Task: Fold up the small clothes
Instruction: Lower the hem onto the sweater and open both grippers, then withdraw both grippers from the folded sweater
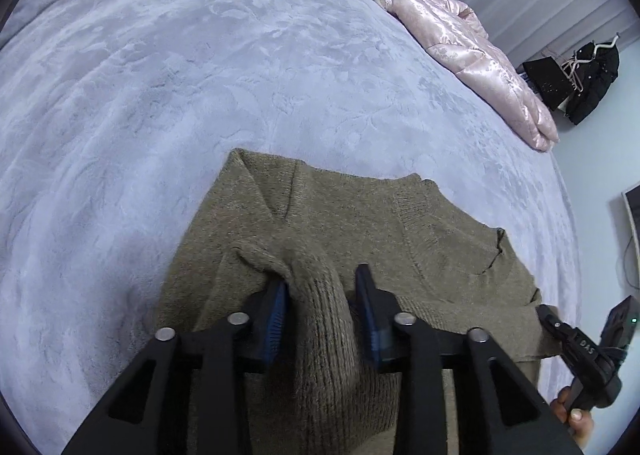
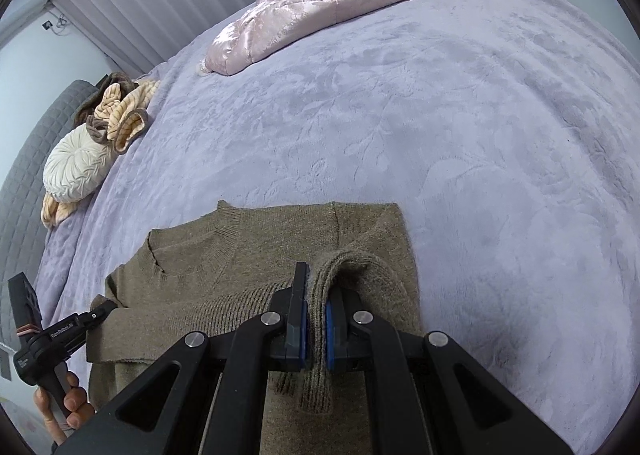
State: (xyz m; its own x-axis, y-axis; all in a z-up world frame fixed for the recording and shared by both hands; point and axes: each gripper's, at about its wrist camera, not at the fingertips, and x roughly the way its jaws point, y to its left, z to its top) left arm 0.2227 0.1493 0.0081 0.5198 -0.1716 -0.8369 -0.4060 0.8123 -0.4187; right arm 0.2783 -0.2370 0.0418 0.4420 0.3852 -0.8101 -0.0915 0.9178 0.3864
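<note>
Bedspread; sweater between fingers

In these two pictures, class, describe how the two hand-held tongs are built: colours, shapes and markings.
The left tongs and right tongs match: black angular plastic arms with cut-out slots, round silver pivot pins, and blue ribbed pads on black fingers. Seen from the side, each has a black pistol-style handle; the left one carries white lettering, and the right one carries letters and a small green light.
</note>
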